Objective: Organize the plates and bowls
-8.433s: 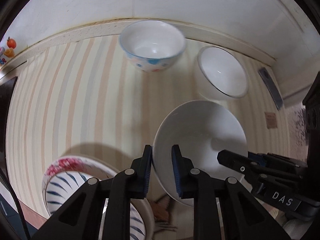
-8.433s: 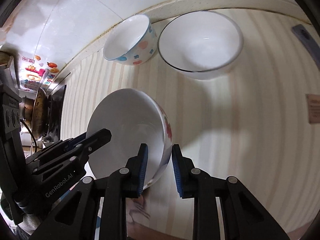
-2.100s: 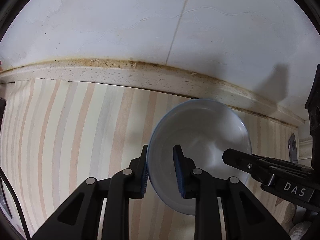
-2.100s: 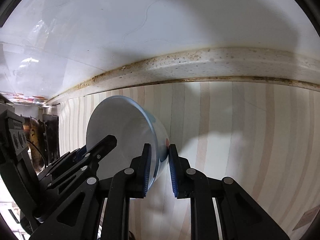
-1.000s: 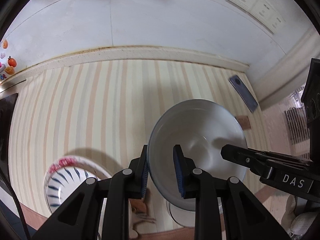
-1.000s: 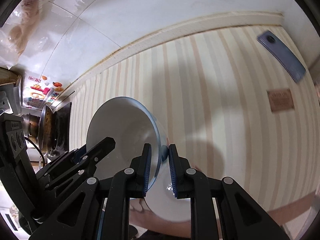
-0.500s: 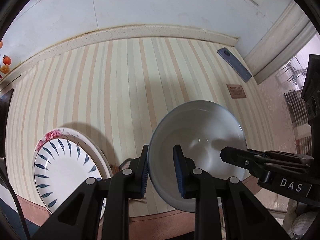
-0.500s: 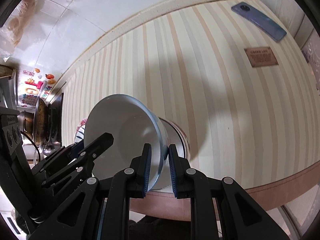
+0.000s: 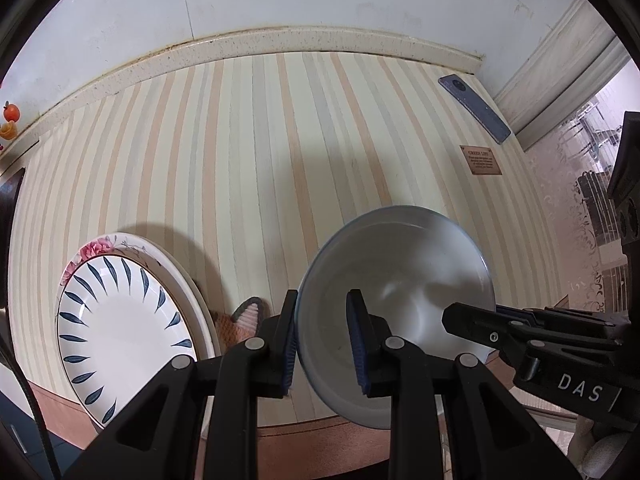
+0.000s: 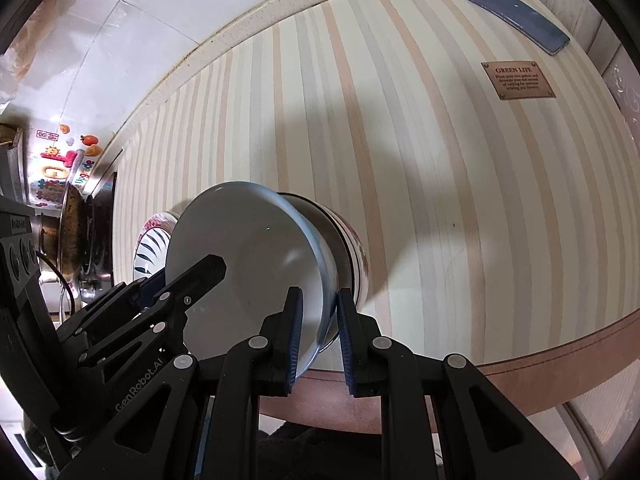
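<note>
Both hand-held grippers pinch the same blue-rimmed bowl (image 9: 394, 292) by opposite sides of its rim: the left hand-held gripper (image 9: 322, 336) has one finger inside the wall and one outside, clenched on the near-left edge, and the right hand-held gripper (image 10: 318, 334) clamps the rim on its own side the same way. In the right wrist view the bowl is tilted, its base entering the stacked bowls (image 10: 352, 252) that sit near the front edge of the striped bench (image 10: 440, 180); whether it already touches the bowl beneath cannot be told. Just left of the stack lies a blue-leaf plate (image 9: 120, 324) on a larger flowered plate (image 9: 94, 248). A phone (image 10: 512, 14) and a small brown label (image 10: 518, 80) lie well apart, toward the far right corner.

The step in hand looks like nesting this bowl into the stack. To do it well, the bowl should be levelled first, so that its foot meets the lower bowl squarely rather than on one edge. Both sides should come down together and slowly, since an uneven descent could rock the stack, which stands close to the bench edge. The outer fingers will sit between the two rims as the bowl seats, so the grip is best released only once the bowl's weight rests below, then the fingers opened and drawn upward and outward without nudging the rim or the plates beside it.
</note>
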Action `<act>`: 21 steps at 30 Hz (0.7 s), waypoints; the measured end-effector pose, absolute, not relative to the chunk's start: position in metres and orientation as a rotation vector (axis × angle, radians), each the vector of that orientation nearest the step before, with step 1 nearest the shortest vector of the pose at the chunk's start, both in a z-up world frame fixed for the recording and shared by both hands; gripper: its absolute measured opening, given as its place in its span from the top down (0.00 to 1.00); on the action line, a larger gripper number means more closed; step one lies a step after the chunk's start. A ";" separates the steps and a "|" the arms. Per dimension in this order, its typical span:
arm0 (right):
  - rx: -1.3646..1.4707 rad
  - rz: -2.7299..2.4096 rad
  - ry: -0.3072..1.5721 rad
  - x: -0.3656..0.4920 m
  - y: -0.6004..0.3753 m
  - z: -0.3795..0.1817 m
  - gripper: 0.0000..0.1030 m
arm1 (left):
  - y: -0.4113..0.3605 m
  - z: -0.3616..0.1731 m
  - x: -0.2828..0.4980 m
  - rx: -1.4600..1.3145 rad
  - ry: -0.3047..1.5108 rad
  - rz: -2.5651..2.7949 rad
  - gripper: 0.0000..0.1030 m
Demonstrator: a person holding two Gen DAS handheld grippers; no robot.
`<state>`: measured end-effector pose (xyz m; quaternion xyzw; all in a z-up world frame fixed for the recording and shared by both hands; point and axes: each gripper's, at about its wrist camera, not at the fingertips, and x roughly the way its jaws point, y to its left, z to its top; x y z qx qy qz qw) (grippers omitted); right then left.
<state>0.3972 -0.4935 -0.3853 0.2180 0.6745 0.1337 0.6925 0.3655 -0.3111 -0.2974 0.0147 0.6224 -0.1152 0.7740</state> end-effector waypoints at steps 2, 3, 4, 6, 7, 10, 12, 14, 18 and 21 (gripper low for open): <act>0.479 0.295 1.506 0.398 -0.493 -0.386 0.81 | -0.312 -0.299 0.366 0.036 1.350 -0.249 0.80; 0.478 0.294 1.505 0.399 -0.493 -0.386 0.81 | -0.313 -0.300 0.366 0.040 1.350 -0.248 0.80; 0.475 0.293 1.506 0.400 -0.492 -0.386 0.81 | -0.313 -0.301 0.366 0.042 1.350 -0.247 0.80; 0.471 0.289 1.504 0.400 -0.491 -0.386 0.81 | -0.314 -0.304 0.367 0.042 1.356 -0.247 0.80; 0.471 0.288 1.503 0.400 -0.491 -0.386 0.81 | -0.314 -0.305 0.367 0.044 1.357 -0.248 0.80; 0.463 0.286 1.503 0.401 -0.490 -0.385 0.81 | -0.314 -0.306 0.368 0.052 1.354 -0.251 0.80; 0.454 0.283 1.500 0.400 -0.489 -0.385 0.79 | -0.315 -0.306 0.369 0.057 1.353 -0.255 0.80; 0.444 0.269 1.499 0.400 -0.489 -0.385 0.78 | -0.314 -0.306 0.369 0.063 1.357 -0.253 0.80; 0.473 0.263 1.495 0.399 -0.491 -0.386 0.76 | -0.313 -0.302 0.367 0.068 1.357 -0.259 0.79; 0.472 0.257 1.486 0.398 -0.492 -0.382 0.70 | -0.313 -0.293 0.363 0.100 1.342 -0.250 0.79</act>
